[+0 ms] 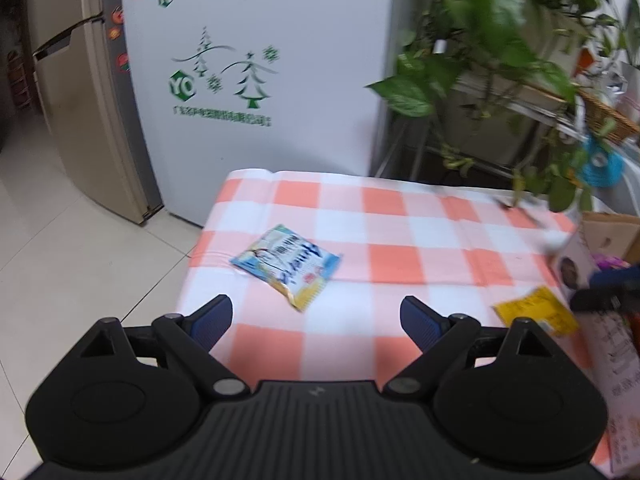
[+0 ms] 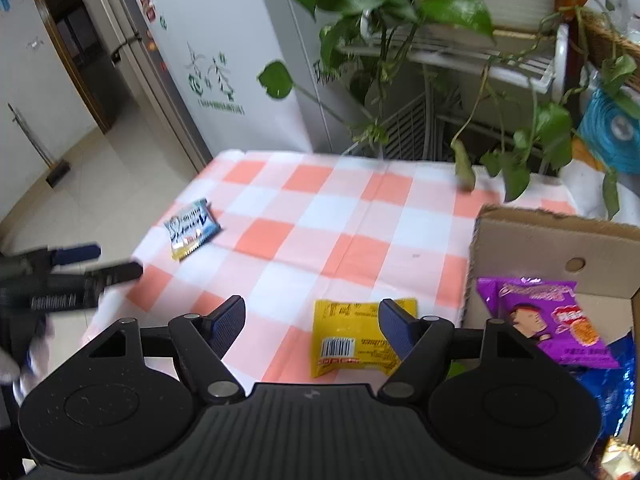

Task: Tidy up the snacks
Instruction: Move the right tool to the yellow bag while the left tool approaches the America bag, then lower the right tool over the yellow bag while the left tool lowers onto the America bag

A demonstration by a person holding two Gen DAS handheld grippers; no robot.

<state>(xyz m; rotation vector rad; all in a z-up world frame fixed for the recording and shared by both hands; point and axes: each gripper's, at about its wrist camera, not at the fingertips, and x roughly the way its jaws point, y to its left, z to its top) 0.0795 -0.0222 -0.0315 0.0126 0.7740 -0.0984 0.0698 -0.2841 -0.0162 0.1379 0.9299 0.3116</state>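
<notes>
A blue-and-white snack packet (image 1: 286, 265) (image 2: 192, 227) lies flat on the orange-and-white checked tablecloth (image 1: 392, 240) (image 2: 328, 216), near its left edge. My left gripper (image 1: 316, 322) hangs open just short of it, nothing between its fingers; it also shows at the left of the right wrist view (image 2: 100, 262). A yellow snack packet (image 2: 356, 334) (image 1: 538, 310) lies at the front right of the cloth. My right gripper (image 2: 312, 326) stands open above it, its right finger (image 2: 396, 330) over the packet. A cardboard box (image 2: 552, 240) at the right holds a purple packet (image 2: 548, 320) and a blue one (image 2: 616, 380).
A white fridge (image 1: 256, 60) with green tree prints stands behind the table. A leafy plant (image 2: 400, 12) on a white wire rack (image 2: 500, 64) hangs over the table's far right corner. Pale floor tiles (image 1: 80, 260) lie to the left.
</notes>
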